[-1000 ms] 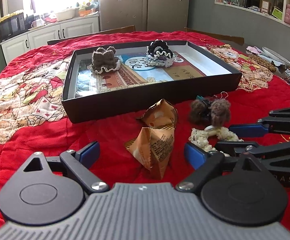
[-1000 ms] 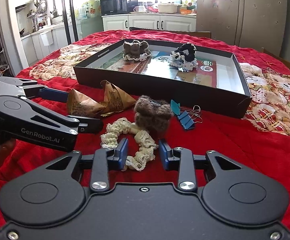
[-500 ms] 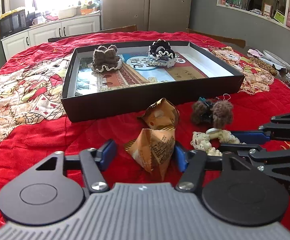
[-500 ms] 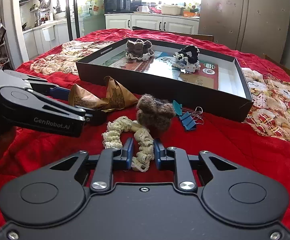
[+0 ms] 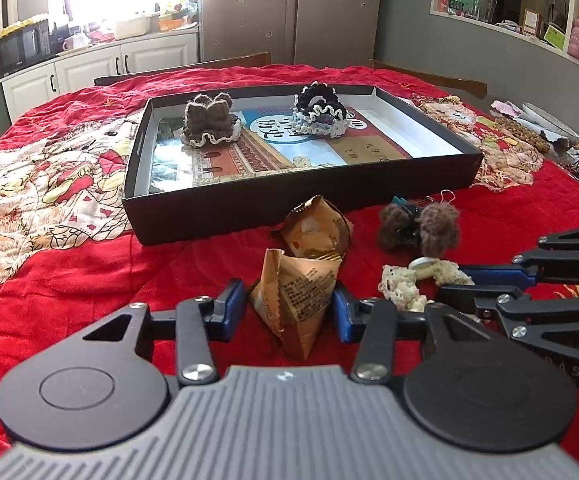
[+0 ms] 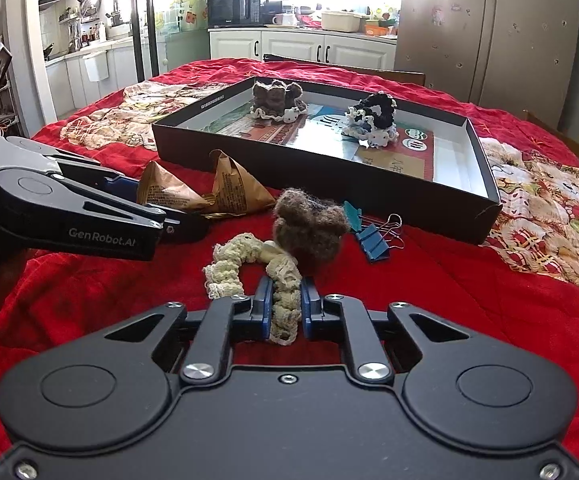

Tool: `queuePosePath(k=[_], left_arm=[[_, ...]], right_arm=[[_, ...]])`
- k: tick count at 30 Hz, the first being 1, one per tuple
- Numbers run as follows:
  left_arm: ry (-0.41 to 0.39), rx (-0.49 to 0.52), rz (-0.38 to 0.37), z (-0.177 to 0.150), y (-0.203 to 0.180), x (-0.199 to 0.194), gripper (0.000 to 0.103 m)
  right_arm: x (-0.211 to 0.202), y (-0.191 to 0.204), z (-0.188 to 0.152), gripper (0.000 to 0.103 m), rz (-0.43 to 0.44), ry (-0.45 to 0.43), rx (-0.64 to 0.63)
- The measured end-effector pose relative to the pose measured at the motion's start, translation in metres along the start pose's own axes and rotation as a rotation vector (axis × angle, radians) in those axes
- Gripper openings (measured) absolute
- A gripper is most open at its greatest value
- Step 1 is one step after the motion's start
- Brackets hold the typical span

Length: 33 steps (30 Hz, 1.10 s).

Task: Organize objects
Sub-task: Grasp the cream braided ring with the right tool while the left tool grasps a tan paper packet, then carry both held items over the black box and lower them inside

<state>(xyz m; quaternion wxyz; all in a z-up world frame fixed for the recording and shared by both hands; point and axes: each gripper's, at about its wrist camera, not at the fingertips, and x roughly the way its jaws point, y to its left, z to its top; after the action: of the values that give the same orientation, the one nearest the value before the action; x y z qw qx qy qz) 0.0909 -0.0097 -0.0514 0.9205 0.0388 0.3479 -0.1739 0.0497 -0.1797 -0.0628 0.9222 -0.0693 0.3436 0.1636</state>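
Both sets of jaws have drawn inward since a second ago, when they stood wide around their targets. On the left gripper [image 5: 289, 304] the jaws are closing on the nearer brown paper packet [image 5: 295, 300], a pyramid-shaped wrapper with printed text; its lower body sits squarely between the blue pads [image 5: 233, 300], which meet its sides, while its tip points back toward the camera. A second brown packet [image 5: 316, 231] lies just behind it, touching it. On the right gripper [image 6: 283, 310] the jaws are closing too, with the near end of a cream crocheted band [image 6: 249, 264] pinched between the pads; the rest of the band curls away to the left on the red quilted cover [image 6: 469, 300]. A brown crocheted piece [image 6: 309, 226] sits just beyond the band, touching it, and blue binder clips [image 6: 373, 236] lie beside it on the right. Farther back stands a shallow black box [image 6: 321, 172] holding a picture book, with a brown crocheted hat [image 6: 275, 98] on its left part and a black-and-white crocheted hat [image 6: 373, 118] toward the middle. From the right wrist view, the left gripper reaches in from the left edge, its fingers around the packet. Both grippers point downward at the cover, side by side.
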Motion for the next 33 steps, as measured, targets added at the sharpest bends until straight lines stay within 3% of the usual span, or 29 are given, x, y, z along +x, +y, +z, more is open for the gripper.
queuePosePath(k=[33], left_arm=[[-0.027,0.009,-0.02,0.007,-0.003,-0.025,0.047]], right_arm=[[-0.04,0.005,0.012,0.012,0.035,-0.084,-0.043]])
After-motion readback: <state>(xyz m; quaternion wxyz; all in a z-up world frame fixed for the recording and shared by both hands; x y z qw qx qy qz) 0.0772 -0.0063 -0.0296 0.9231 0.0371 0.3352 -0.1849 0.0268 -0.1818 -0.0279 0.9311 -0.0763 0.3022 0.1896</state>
